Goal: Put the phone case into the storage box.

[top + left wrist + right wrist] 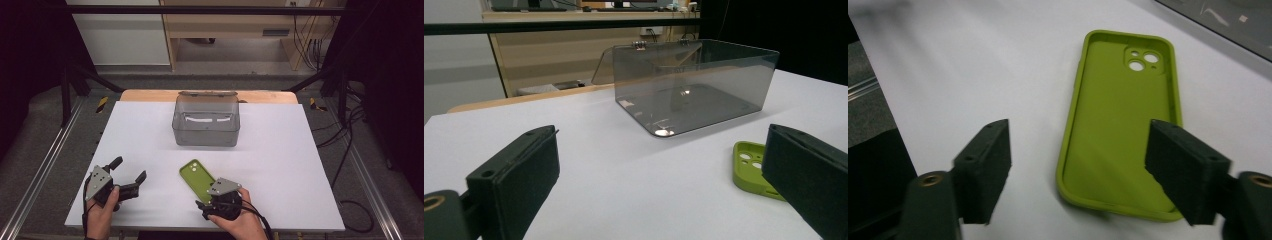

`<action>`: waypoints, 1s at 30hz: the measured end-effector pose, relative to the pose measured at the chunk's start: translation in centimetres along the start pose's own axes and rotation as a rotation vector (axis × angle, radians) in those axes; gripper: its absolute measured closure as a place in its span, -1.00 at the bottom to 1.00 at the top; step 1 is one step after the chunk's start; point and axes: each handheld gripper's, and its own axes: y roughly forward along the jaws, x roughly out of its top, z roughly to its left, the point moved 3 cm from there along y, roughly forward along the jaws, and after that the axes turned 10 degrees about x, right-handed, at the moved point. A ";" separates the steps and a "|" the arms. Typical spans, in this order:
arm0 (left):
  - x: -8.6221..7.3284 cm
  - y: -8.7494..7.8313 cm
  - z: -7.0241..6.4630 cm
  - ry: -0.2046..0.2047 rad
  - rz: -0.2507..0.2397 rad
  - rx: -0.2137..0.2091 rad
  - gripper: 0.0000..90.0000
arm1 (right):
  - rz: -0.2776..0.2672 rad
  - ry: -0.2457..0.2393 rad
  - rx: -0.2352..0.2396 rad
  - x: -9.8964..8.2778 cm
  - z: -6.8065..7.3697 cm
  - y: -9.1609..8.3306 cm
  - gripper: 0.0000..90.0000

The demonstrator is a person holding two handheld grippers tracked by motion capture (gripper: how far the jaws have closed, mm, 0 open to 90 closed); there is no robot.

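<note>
Green phone case (pixel 197 180) is laid open side up on the white table (pixel 280 165), in front of the smoky plastic bin (pixel 206 121). Long axis is run from camera cutouts at the far end toward the right gripper (pixel 1083 167), whose jaws are spread wide and hold nothing, likely for an end grasp. Left gripper (pixel 131 176) is held open, idle.

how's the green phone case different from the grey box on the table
The phone case is opaque green and lies flat and shallow near the person; the box is see-through smoky grey, deep-walled and stands farther back, its hinged lid open. Both sit open side up on the white table.
</note>
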 end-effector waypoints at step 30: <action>-0.1 0.2 -0.3 0.005 0.008 -0.014 -0.96 | 0.056 -0.045 -0.030 -1.5 1.5 1.9 0.56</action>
